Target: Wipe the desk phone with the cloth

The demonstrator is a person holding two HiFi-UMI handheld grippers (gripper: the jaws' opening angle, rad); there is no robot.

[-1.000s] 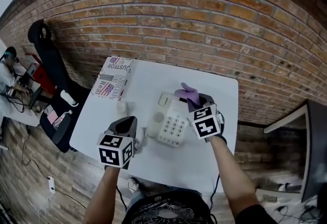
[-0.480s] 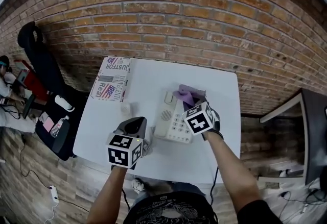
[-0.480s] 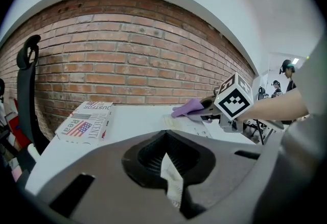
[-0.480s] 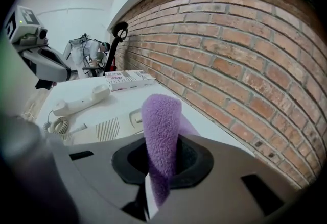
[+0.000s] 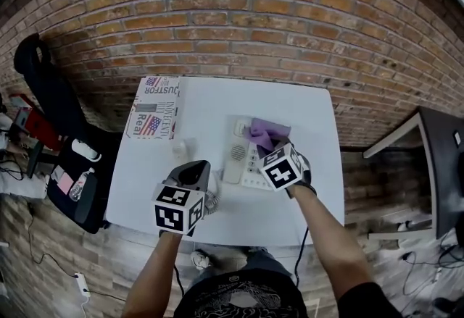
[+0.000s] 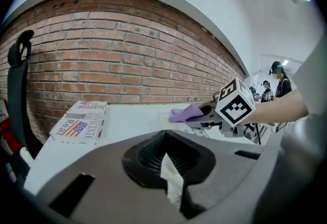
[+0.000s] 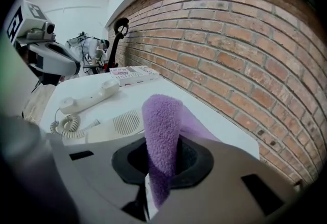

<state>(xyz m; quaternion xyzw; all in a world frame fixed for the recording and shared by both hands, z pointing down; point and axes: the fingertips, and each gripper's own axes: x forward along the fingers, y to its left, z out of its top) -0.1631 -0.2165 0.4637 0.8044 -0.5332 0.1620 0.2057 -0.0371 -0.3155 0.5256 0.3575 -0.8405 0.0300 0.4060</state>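
The cream desk phone (image 5: pixel 246 161) lies mid-table with its handset (image 5: pixel 235 150) in the cradle on its left side. In the right gripper view I see the handset (image 7: pixel 89 98), the speaker grille of the phone (image 7: pixel 120 123) and the coiled cord (image 7: pixel 64 126). My right gripper (image 5: pixel 272 145) (image 7: pixel 158 187) is shut on the purple cloth (image 5: pixel 268 132) (image 7: pixel 162 126), which drapes over the phone's far right part. My left gripper (image 5: pixel 194 170) (image 6: pixel 171 182) is shut, holds nothing, and sits at the phone's near left, beside the cord. It sees the cloth (image 6: pixel 186 113).
A flag-printed box (image 5: pixel 154 116) (image 6: pixel 79 118) lies at the table's far left edge, and a small white object (image 5: pixel 181 148) lies between it and the phone. A brick wall (image 5: pixel 239 19) backs the white table (image 5: pixel 312 193). A black chair (image 5: pixel 43 85) stands left.
The right gripper has carried the cloth from beyond the phone's far right corner onto its upper part. The left gripper has shifted slightly right, closer to the phone.
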